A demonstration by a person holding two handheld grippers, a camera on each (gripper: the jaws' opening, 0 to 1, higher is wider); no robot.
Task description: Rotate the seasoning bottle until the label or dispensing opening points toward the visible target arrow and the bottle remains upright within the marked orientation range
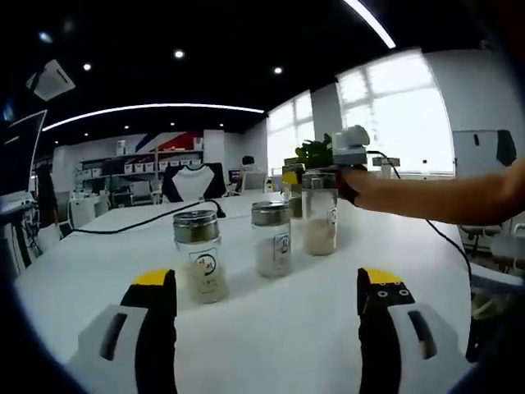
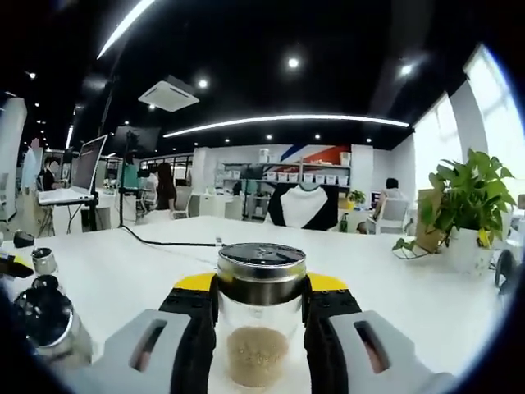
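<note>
Right tool (image 2: 261, 316) pinching a seasoning bottle (image 2: 261, 324) between its yellow-tipped jaws, just under the metal shaker lid; glass body upright, pale granules settled in the lower part. Same pairing seen from the left gripper view: right tool (image 1: 328, 182) clamped on the farthest bottle (image 1: 319, 212) of a row of three, a bare forearm (image 1: 443, 197) reaching in from the right.

Left tool (image 1: 267, 308) spread wide, jaws apart over bare white bench (image 1: 271, 345), touching nothing. Just ahead of it, two more glass shaker bottles standing upright: the nearest (image 1: 200, 256) at left, the middle one (image 1: 271, 239) between it and the held one, each apart from its neighbour.

Farther out: black cable (image 1: 139, 220) across the bench, potted plant (image 2: 466, 215) at right, monitor (image 2: 89, 164) at left, shelves and seated people against the back wall.
</note>
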